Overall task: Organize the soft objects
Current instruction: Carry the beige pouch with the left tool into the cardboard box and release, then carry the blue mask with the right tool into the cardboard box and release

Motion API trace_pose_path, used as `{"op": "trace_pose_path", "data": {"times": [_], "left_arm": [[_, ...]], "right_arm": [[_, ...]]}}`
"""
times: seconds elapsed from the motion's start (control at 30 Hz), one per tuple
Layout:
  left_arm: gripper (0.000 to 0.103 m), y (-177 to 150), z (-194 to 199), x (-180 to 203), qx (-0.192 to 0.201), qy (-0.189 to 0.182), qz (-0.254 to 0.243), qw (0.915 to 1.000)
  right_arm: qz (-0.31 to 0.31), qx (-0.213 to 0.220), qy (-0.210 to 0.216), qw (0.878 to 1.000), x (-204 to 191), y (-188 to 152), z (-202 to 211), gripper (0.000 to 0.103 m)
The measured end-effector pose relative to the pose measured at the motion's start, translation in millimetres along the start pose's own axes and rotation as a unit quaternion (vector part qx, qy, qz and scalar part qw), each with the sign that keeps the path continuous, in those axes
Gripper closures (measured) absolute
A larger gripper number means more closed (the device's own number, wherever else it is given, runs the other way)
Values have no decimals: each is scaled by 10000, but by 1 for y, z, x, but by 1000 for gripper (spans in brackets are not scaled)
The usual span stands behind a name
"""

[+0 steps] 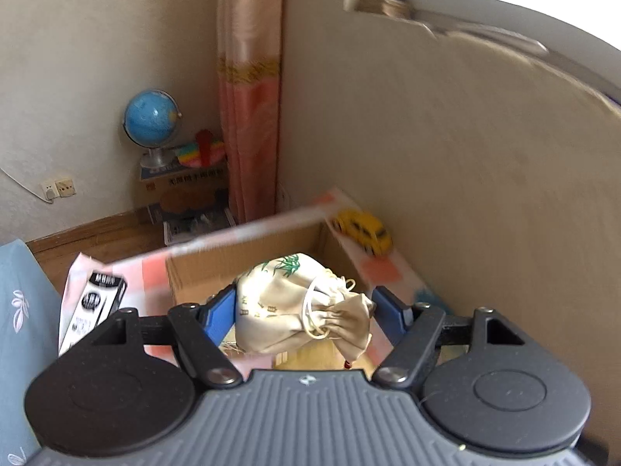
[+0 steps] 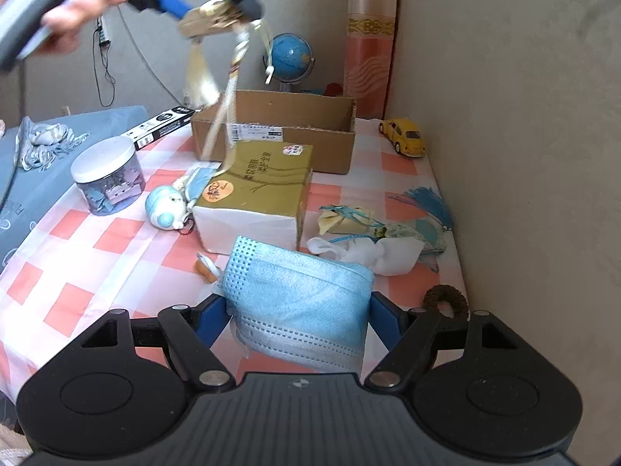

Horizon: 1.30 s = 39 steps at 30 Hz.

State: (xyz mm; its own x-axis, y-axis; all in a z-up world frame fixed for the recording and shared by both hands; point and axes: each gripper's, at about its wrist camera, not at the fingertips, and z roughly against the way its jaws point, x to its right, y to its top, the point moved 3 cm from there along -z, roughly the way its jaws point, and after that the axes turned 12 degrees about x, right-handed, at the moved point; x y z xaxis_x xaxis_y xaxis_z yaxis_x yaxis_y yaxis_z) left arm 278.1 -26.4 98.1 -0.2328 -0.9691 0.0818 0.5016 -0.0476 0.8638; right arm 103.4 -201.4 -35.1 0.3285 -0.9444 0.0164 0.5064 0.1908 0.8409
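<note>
A person holds a pair of tongs in each hand over a table [image 2: 70, 240] with a pink and white checked cloth.

The left tongs [image 1: 304, 310] are up in the air and hold a cream cloth pouch [image 1: 299, 303] with green leaves printed on it. The blue pads press on both sides of the pouch. It hangs above an open cardboard box [image 1: 248, 256]. From the other side, the left tongs [image 2: 202, 11] look blurry, and long strings dangle from the pouch [image 2: 209, 19] down toward the box [image 2: 295, 136]. A hand [image 2: 73, 19] grips the handle.

The right tongs [image 2: 295, 310] are low by the table's near edge. They hold a folded stack of blue face masks [image 2: 299, 291], squeezed between the two pads.

More soft things lie on the table: a white sock [image 2: 388, 252], a little bag with a blue tassel [image 2: 423, 202], a small blue and white toy [image 2: 165, 209] and a brown hair tie [image 2: 446, 303]. A pack of tissues [image 2: 252, 202] sits just in front of the box, and a clear jar with a white lid [image 2: 106, 178] stands to the left. A yellow toy car [image 2: 405, 136] is parked by the wall. A globe [image 2: 291, 54] stands behind the box.
</note>
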Motion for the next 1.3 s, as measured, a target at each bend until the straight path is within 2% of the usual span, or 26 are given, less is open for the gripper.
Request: {"op": "trace_pose_path", "data": {"times": [0.2, 0.27, 0.4, 0.6, 0.7, 0.8, 1.03, 1.3], "left_arm": [[29, 31, -56, -10, -32, 487, 431, 9979], [29, 32, -75, -15, -56, 849, 567, 9948], [29, 23, -107, -24, -246, 1330, 719, 9882], [29, -4, -148, -25, -688, 1319, 831, 9854], [23, -13, -160, -20, -835, 1260, 820, 9851], [15, -16, -154, -16, -752, 1232, 538, 9881], [10, -22, -111, -21, -582, 951, 387, 9930], [9, -58, -46, -18, -152, 677, -77, 9976]], "right_arm": [[-112, 38, -125, 9999, 12, 1, 1, 23], [-147, 39, -133, 9998, 16, 1, 0, 23], [-226, 53, -146, 9996, 22, 0, -1, 23], [-310, 9, -214, 9993, 29, -2, -3, 23], [-325, -5, -242, 9992, 30, -3, -3, 22], [-304, 6, -256, 9992, 30, -2, -1, 22], [-264, 18, -214, 9994, 23, 0, -1, 22], [-245, 12, -110, 9996, 15, 5, -3, 22]]}}
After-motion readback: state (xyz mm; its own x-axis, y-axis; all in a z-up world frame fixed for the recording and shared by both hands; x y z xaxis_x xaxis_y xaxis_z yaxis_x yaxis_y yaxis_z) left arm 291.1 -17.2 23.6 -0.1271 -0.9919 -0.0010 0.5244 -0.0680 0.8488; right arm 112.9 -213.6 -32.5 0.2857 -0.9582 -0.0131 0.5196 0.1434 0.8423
